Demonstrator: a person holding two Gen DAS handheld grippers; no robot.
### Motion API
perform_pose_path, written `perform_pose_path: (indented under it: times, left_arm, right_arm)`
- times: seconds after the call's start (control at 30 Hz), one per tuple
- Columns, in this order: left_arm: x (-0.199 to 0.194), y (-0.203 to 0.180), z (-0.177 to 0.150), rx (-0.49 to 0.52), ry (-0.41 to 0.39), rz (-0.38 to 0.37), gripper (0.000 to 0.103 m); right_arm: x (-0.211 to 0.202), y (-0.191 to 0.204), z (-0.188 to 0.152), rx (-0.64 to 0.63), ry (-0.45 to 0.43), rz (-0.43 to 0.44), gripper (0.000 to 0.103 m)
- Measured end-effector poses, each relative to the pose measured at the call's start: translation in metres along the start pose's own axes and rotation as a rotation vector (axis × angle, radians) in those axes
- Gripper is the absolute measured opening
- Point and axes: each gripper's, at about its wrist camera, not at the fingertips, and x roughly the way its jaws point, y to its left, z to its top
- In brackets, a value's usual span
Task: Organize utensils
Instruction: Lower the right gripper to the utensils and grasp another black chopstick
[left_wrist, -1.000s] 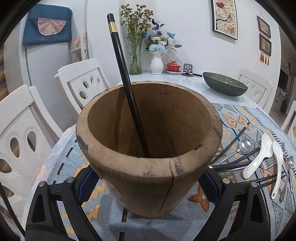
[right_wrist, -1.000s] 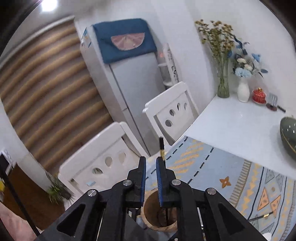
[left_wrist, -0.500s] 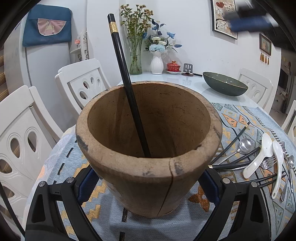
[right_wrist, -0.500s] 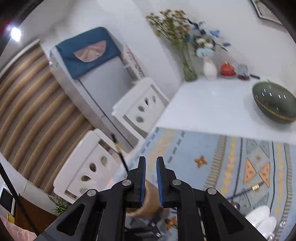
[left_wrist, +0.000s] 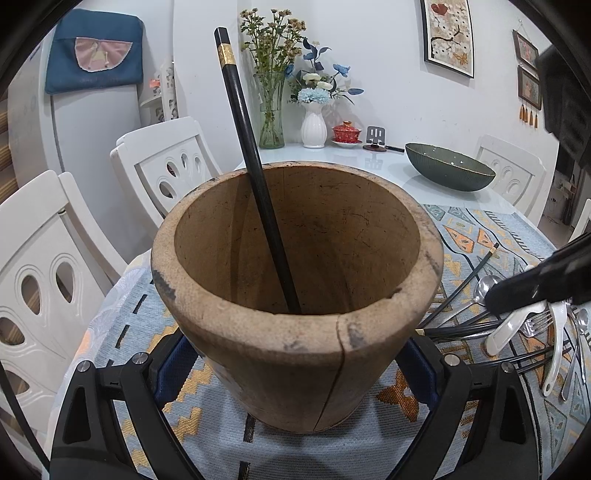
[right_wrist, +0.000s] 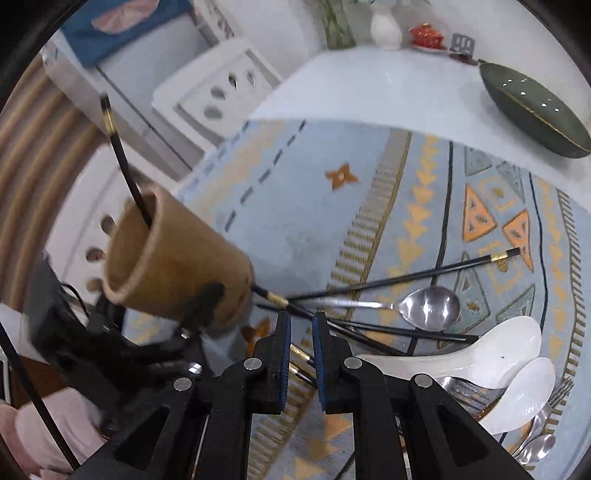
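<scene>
My left gripper is shut on a wooden cup, with a blue pad pressed to each side of it. One black chopstick with a gold band leans inside the cup. In the right wrist view the cup is at the left. My right gripper is shut with nothing in it and hangs just above a pile of black chopsticks. Beside them lie a metal spoon and white ceramic spoons. The right gripper shows as a dark blur over that pile in the left wrist view.
A blue and orange patterned mat covers this end of the white table. A dark green bowl, flower vases and a red lidded cup stand further back. White chairs ring the table.
My right gripper has tipped downward and dropped from facing the room to just above the utensil pile, and now shows in the left wrist view. The left gripper and cup have stayed put.
</scene>
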Motion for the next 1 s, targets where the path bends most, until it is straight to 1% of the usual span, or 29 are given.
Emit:
perform_pose_path:
  times: [0.07,0.1,0.13,0.27,0.33,0.4,0.47,0.5,0.53,0.57,0.7,0.83,0.9,1.0]
  left_arm:
    - [0.000,0.001,0.000,-0.002,0.001,-0.002,0.096]
    - [0.000,0.001,0.000,-0.003,0.002,-0.004,0.096]
    - [0.000,0.002,0.000,-0.004,0.002,-0.006,0.097]
    - [0.001,0.004,0.000,-0.009,0.006,-0.012,0.097]
    - [0.002,0.004,0.000,-0.010,0.011,-0.015,0.097]
    - [0.004,0.005,0.000,-0.013,0.021,-0.019,0.097]
    - [0.005,0.005,-0.001,-0.015,0.024,-0.023,0.097]
    - [0.004,0.006,-0.001,-0.016,0.024,-0.024,0.097]
    - [0.004,0.006,-0.001,-0.017,0.024,-0.025,0.097]
    - [0.005,0.005,-0.001,-0.017,0.024,-0.025,0.097]
    - [0.004,0.006,-0.001,-0.017,0.025,-0.026,0.097]
    - [0.004,0.005,-0.001,-0.017,0.025,-0.025,0.097]
    - [0.005,0.005,-0.001,-0.016,0.025,-0.024,0.097]
    - [0.006,0.005,-0.002,-0.014,0.031,-0.022,0.097]
  right_arm:
    - [0.010,0.007,0.000,-0.074,0.042,-0.047,0.016]
    - [0.015,0.011,0.001,-0.114,0.057,-0.069,0.022]
    - [0.019,0.014,0.000,-0.150,0.063,-0.088,0.025]
    - [0.031,0.027,0.001,-0.297,0.092,-0.136,0.026]
    - [0.039,0.034,0.004,-0.378,0.117,-0.147,0.027]
    - [0.053,0.041,0.006,-0.459,0.156,-0.178,0.027]
    - [0.065,0.041,0.006,-0.489,0.182,-0.215,0.026]
    - [0.070,0.039,0.007,-0.482,0.191,-0.234,0.024]
    - [0.068,0.036,0.010,-0.461,0.159,-0.229,0.021]
    - [0.068,0.033,0.013,-0.421,0.153,-0.219,0.019]
    - [0.055,-0.003,0.032,-0.137,0.107,-0.126,0.018]
    - [0.034,-0.041,0.039,0.114,0.049,-0.039,0.018]
    - [0.018,-0.056,0.040,0.207,0.000,0.006,0.017]
    - [-0.006,-0.065,0.040,0.269,-0.055,0.041,0.017]
